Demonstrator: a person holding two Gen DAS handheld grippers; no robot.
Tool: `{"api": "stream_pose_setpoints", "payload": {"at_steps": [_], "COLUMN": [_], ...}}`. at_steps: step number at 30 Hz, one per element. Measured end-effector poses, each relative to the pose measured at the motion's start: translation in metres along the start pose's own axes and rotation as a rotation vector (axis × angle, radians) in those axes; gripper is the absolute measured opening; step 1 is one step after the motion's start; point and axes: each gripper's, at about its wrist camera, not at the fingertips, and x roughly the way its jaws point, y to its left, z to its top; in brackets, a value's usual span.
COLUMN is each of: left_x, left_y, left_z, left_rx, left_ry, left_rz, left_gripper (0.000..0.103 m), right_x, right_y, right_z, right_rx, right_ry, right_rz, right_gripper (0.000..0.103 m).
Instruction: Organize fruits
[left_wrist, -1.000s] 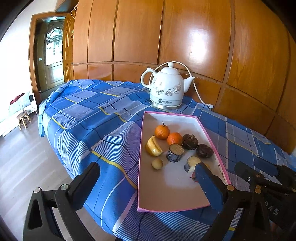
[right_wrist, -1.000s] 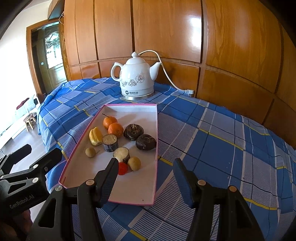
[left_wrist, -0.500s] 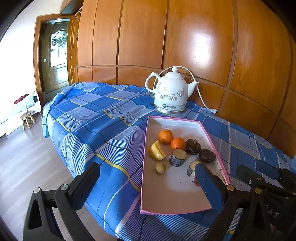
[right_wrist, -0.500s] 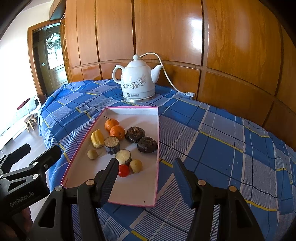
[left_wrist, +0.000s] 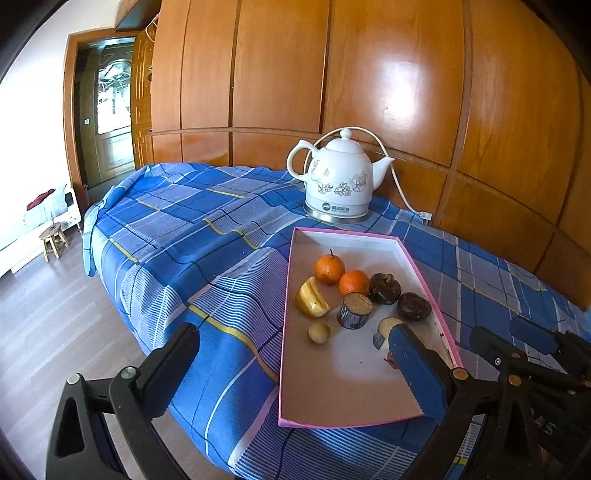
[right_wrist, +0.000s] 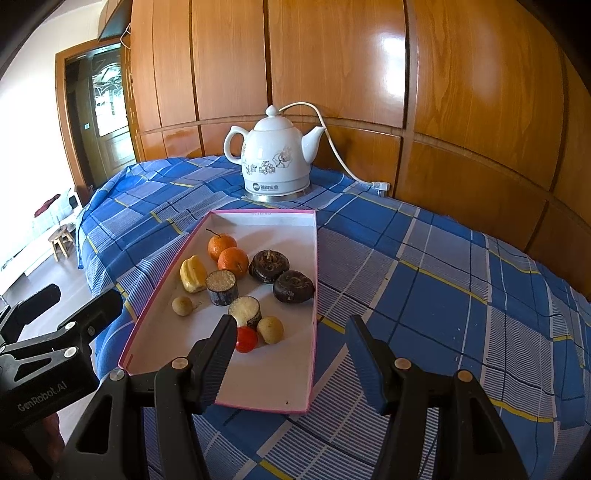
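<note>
A shallow pink-rimmed tray (left_wrist: 343, 387) (right_wrist: 273, 376) lies on the blue checked cloth. In it sit two oranges (left_wrist: 329, 268) (right_wrist: 232, 262), a yellow fruit piece (left_wrist: 312, 302) (right_wrist: 192, 274), two dark round fruits (left_wrist: 413, 305) (right_wrist: 293, 286), two cut cane stubs (left_wrist: 354, 310) (right_wrist: 221, 288), two small tan fruits (right_wrist: 270, 329) and a red cherry tomato (right_wrist: 246, 339). My left gripper (left_wrist: 291, 328) hovers open over the tray's near left corner. My right gripper (right_wrist: 291, 321) hovers open above the tray's near right rim. Neither holds anything.
A white flowered electric kettle (left_wrist: 340, 184) (right_wrist: 275, 162) stands behind the tray, its cord running to the wooden panel wall. The table's edge drops to a wooden floor on the left, where a small stool (left_wrist: 53, 240) stands. Bare cloth stretches right of the tray (right_wrist: 443, 295).
The left wrist view has drifted very slightly. The fruits, the tray and both grippers keep their places and both stay open.
</note>
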Motion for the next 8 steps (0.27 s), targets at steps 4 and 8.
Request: {"api": "stream_pose_setpoints", "payload": {"at_steps": [4, 8], "left_x": [0.001, 0.003], "left_y": [-0.003, -0.004], "left_z": [0.000, 0.000], "left_rx": [0.014, 0.014], "left_ry": [-0.001, 0.009], "left_rz": [-0.002, -0.012], "left_gripper": [0.102, 0.102], "right_x": [0.003, 0.006], "right_y": [-0.002, -0.011], "right_z": [-0.001, -0.002], "right_rx": [0.004, 0.031], "right_ry": [0.008, 0.016], "right_rz": [0.005, 0.014], "right_gripper": [0.062, 0.062]}}
